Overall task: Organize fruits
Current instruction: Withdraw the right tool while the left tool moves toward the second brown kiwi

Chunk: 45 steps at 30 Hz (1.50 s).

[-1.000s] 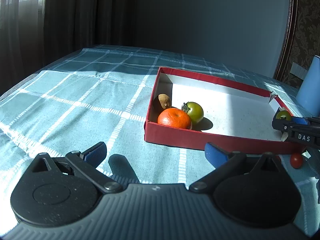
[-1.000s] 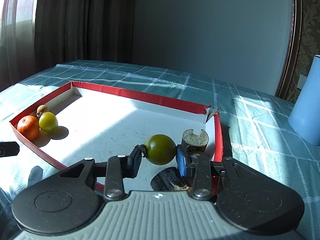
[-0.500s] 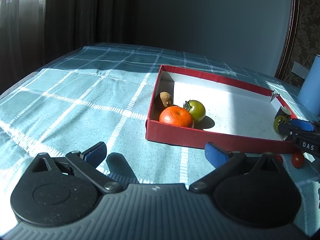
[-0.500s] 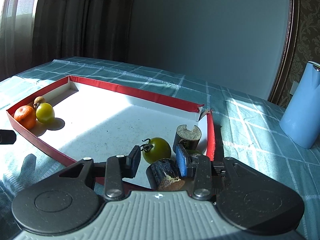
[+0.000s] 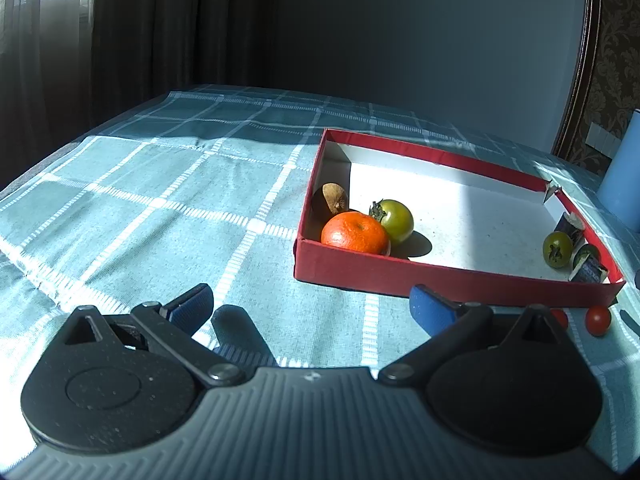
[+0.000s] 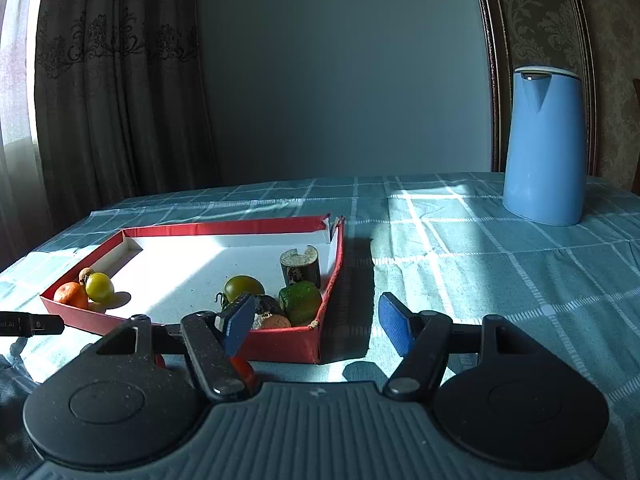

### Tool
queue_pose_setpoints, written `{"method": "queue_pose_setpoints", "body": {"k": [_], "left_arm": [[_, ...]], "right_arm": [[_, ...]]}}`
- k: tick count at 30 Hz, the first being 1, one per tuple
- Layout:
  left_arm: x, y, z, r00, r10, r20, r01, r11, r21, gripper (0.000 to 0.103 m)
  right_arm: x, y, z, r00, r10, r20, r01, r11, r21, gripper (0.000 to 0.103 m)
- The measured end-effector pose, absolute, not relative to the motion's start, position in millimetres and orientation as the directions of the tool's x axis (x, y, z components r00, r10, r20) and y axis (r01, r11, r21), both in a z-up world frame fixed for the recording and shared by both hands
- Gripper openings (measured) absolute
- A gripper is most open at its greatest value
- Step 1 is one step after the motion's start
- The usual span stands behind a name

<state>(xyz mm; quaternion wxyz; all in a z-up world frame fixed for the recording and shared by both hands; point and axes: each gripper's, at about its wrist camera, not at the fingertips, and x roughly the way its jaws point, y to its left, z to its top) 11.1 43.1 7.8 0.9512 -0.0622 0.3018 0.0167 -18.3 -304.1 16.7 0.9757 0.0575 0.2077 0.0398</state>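
1. The red box [image 5: 448, 280] lies on the checked tablecloth [image 5: 160, 208] and already holds most of the fruit. In its left near corner sit an orange mandarin [image 5: 354, 234], a yellow-green tomato [image 5: 396, 220] touching it, and a brown kiwi [image 5: 334, 198] tucked against the wall behind them.
2. At the right end of the box, a darker green tomato [image 6: 242, 286] rests on the white floor beside a bright green piece [image 6: 300, 300] and two dark cut stubs: one upright by the wall [image 6: 300, 266], the other lying near the front wall [image 6: 268, 306]. What those stubs are I cannot tell.
3. Left outside — a small red cherry tomato [image 5: 598, 320] on the cloth just in front of the box's near right corner, with a second red one [image 5: 560, 316] partly hidden behind the left gripper's body. So the job looks mostly done, with these two likely the remainder.
4. The right gripper [image 6: 318, 320] hovers over the cloth at that same corner, fingers spread wide and empty. Something red shows beneath its left finger [image 6: 244, 368], probably one of the cherry tomatoes.
5. The left gripper [image 5: 310, 306] hangs low in front of the box, fingers spread and holding nothing.
6. Further out, a blue kettle [image 6: 544, 148] stands well apart on the right — no part of the sorting, by the look of it.
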Motion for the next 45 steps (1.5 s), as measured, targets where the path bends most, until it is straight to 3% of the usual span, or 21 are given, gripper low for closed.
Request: {"method": "queue_pose_setpoints", "body": {"k": [5, 8, 18, 29, 31, 33, 35, 45], "left_arm": [[9, 41, 9, 0.819, -0.003, -0.573, -0.066, 0.993, -0.099, 0.103], [5, 37, 10, 0.829, -0.009, -0.559, -0.045, 0.996, -0.083, 0.103], [-23, -17, 18, 0.848, -0.163, -0.504, 0.197, 0.98, 0.014, 0.103], [-22, -77, 9, 0.808, -0.228, -0.542, 0.342, 0.932, 0.117, 0.102], [-19, -80, 7, 0.797, -0.224, -0.56, 0.346, 0.931, 0.121, 0.098], [-13, -83, 4, 0.779, -0.226, -0.585, 0.354, 0.928, 0.112, 0.086], [-10, -82, 2, 0.768, -0.229, -0.598, 0.354, 0.93, 0.099, 0.084], [-13, -83, 2, 0.753, -0.28, -0.596, 0.395, 0.916, 0.068, 0.051]], "right_arm": [[-20, -336, 5, 0.877, 0.104, -0.469, 0.018, 0.969, 0.248, 0.095], [-7, -343, -4, 0.835, 0.121, -0.537, 0.052, 0.954, 0.296, 0.096], [-5, -336, -6, 0.82, 0.106, -0.562, 0.051, 0.965, 0.256, 0.099], [-5, -338, -6, 0.821, 0.11, -0.56, 0.049, 0.964, 0.262, 0.099], [-5, -338, -6, 0.821, 0.111, -0.559, 0.049, 0.964, 0.263, 0.099], [-5, -338, -6, 0.821, 0.111, -0.559, 0.049, 0.963, 0.264, 0.099], [-5, -338, -6, 0.822, 0.112, -0.559, 0.049, 0.963, 0.264, 0.1], [-5, -338, -6, 0.821, 0.111, -0.559, 0.049, 0.963, 0.263, 0.1]]}}
